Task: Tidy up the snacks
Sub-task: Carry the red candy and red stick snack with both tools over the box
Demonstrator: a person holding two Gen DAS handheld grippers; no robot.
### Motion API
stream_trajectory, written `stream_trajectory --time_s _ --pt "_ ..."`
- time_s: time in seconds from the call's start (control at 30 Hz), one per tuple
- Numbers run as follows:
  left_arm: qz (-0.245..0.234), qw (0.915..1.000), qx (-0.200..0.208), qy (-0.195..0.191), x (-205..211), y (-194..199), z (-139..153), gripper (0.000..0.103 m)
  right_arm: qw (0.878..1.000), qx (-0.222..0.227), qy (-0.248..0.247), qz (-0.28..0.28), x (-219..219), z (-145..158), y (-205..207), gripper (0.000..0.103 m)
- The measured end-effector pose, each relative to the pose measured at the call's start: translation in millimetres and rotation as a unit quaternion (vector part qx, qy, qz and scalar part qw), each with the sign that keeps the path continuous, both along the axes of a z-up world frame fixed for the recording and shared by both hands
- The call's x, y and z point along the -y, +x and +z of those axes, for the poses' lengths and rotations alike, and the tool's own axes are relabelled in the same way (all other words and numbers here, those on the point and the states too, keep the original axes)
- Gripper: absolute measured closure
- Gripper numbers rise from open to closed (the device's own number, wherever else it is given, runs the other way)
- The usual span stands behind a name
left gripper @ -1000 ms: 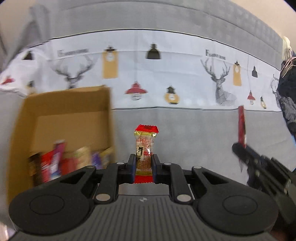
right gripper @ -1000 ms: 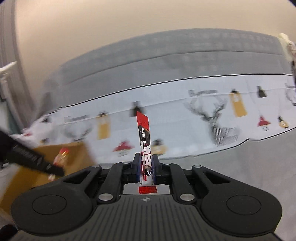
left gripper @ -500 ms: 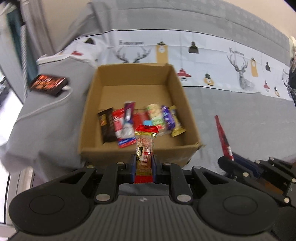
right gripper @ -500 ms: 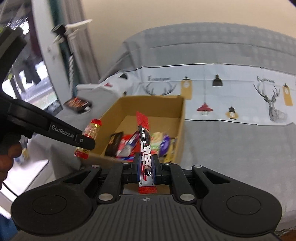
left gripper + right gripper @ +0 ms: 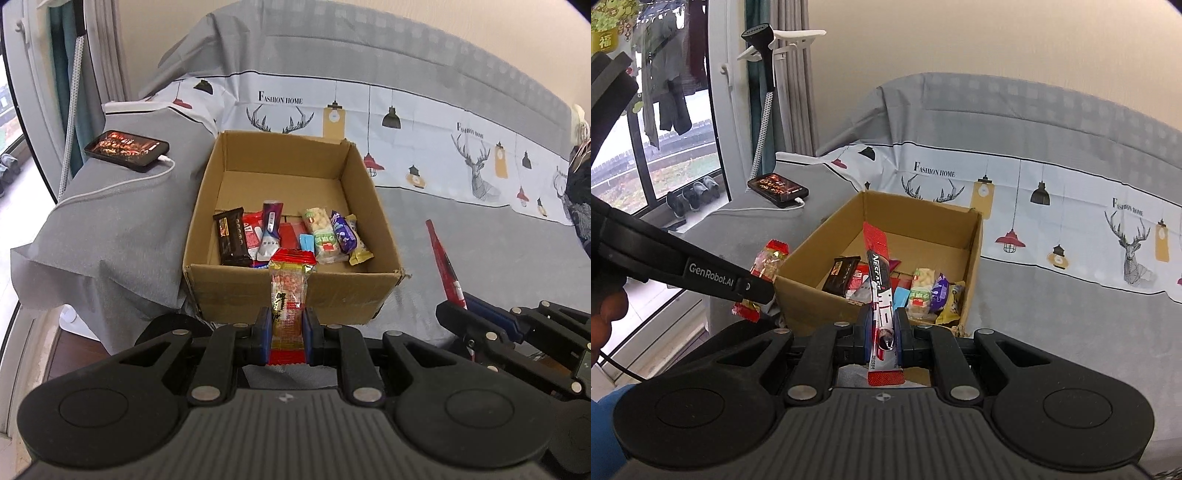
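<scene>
An open cardboard box (image 5: 295, 295) stands on the grey sofa cover and holds several snack packets (image 5: 284, 232). My left gripper (image 5: 287, 332) is shut on a clear snack packet with red ends (image 5: 290, 284), held upright just in front of the box's near wall. My right gripper (image 5: 884, 332) is shut on a red coffee stick (image 5: 881, 280), held upright near the box's (image 5: 973, 258) front right corner. The stick and right gripper also show in the left wrist view (image 5: 443, 269). The left gripper with its packet shows in the right wrist view (image 5: 764, 266).
A phone (image 5: 127, 149) on a white charging cable lies on the sofa arm left of the box. A patterned white cloth (image 5: 424, 147) covers the sofa back. A window and a garment steamer pole (image 5: 764, 110) stand at the left.
Both grippers have swung left and tilted down, bringing the box and its snacks into full view. Both keep hold of their snacks.
</scene>
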State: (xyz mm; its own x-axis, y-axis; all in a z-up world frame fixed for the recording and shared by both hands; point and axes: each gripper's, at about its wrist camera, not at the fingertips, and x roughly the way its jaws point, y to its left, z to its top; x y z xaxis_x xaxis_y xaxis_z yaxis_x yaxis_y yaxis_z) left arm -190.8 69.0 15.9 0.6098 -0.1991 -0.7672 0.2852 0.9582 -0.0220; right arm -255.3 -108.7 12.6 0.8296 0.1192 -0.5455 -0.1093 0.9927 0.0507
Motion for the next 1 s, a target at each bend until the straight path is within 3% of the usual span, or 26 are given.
stream_trajectory --time_s 0.67,1.0 --pt "-0.003 0.9998 -0.021 0.003 2 19 -13 0.085 0.999 -0.035 -0.002 0.007 -3 -14 17 0.091" --pt "0.004 0.9999 -0.01 0.004 0 59 -4 0.085 0.999 -0.043 0.011 -0.022 13 -13 53 0.091"
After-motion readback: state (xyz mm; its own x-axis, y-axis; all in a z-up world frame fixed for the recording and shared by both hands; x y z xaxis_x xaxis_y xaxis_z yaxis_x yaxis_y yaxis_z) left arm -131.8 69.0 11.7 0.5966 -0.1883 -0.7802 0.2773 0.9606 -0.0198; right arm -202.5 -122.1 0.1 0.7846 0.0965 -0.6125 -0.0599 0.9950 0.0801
